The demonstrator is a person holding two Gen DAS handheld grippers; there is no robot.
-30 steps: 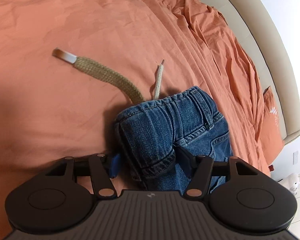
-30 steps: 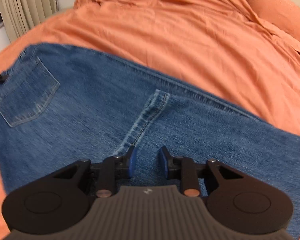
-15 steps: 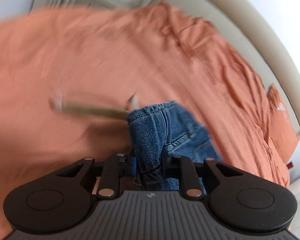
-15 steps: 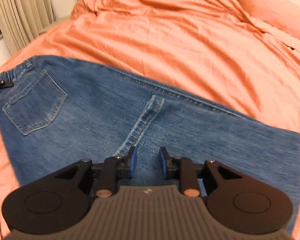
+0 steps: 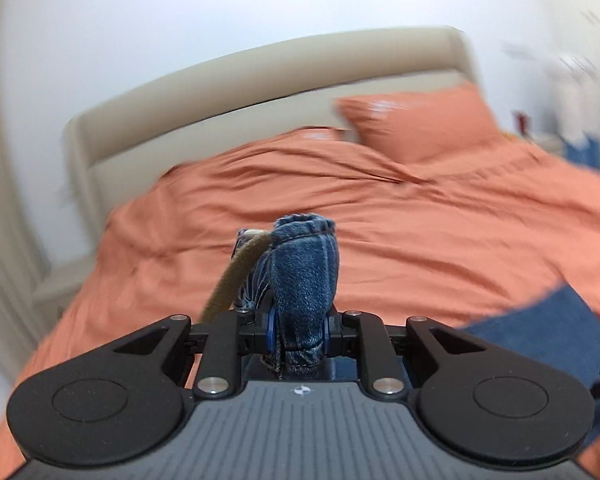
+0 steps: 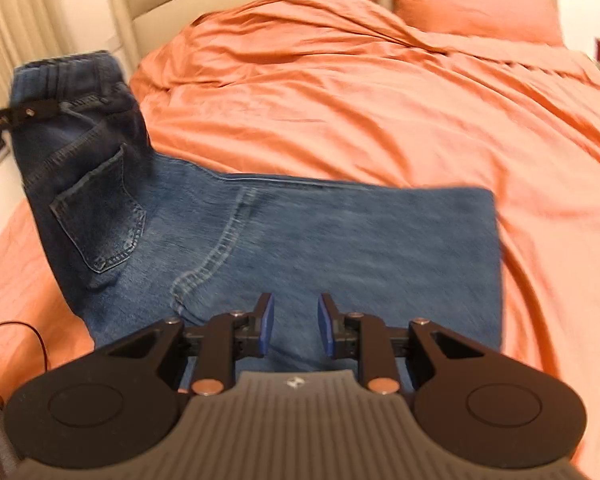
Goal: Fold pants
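The blue jeans (image 6: 340, 240) lie across the orange bed, legs folded on each other, back pocket (image 6: 100, 216) up. My left gripper (image 5: 298, 332) is shut on the bunched waistband (image 5: 304, 272) and holds it up above the bed; a tan drawstring (image 5: 236, 276) hangs beside it. In the right wrist view the raised waist end stands at the left, with the left gripper's finger (image 6: 28, 114) on it. My right gripper (image 6: 296, 328) sits at the jeans' near edge by the crotch seam (image 6: 216, 256), its pads closed on denim.
An orange duvet (image 6: 380, 100) covers the bed, with a pillow (image 6: 472, 4) at the beige headboard (image 5: 260, 76). Curtains (image 6: 16, 16) hang at the left. A thin black cable (image 6: 20, 326) lies on the bed's near left. Blurred items stand on a nightstand (image 5: 572, 136).
The left gripper closed on the waistband, rose and rolled, lifting the waist end off the bed. The right gripper rose a little with the jeans' near edge.
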